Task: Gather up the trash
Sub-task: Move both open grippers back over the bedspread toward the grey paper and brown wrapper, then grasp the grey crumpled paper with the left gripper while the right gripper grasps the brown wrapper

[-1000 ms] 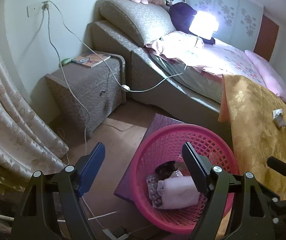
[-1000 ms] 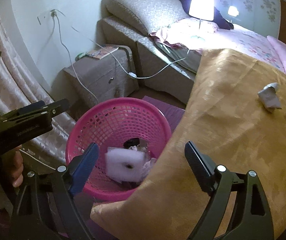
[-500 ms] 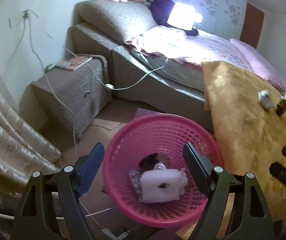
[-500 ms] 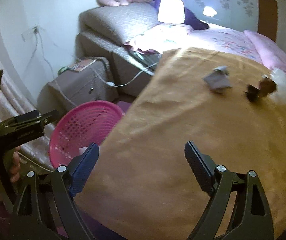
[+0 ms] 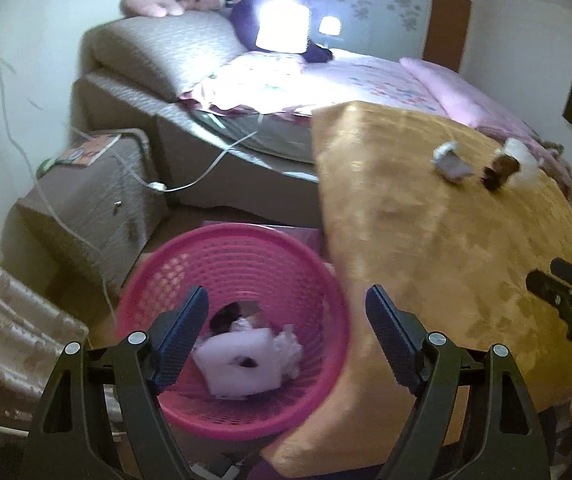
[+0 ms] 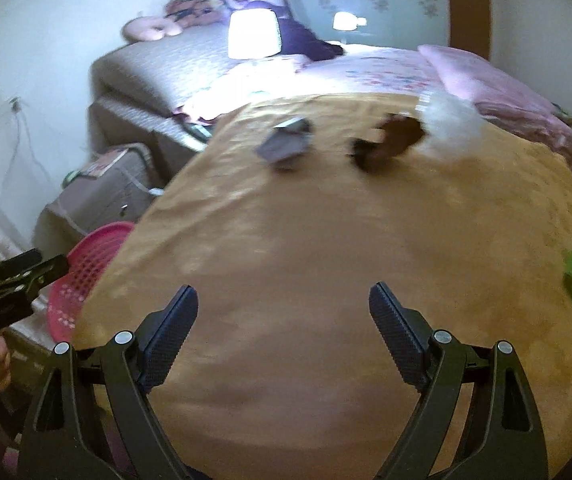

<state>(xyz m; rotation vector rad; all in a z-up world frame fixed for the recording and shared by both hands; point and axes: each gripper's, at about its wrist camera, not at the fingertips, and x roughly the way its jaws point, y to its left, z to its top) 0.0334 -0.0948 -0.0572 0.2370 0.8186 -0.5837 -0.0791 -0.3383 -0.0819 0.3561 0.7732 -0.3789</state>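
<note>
Both grippers empty, jaws wide: the left gripper hangs above the pink basket on the floor, handy for drops, while the right gripper faces a crumpled wrapper and brown scrap far across the gold bedspread.

Light: I see a dim room, lit mainly by one lamp on the bed.
Glare: its shade blows out white.
Blur: smeared in my right wrist view.
Edges: fisheye bending, dark corners.
</note>
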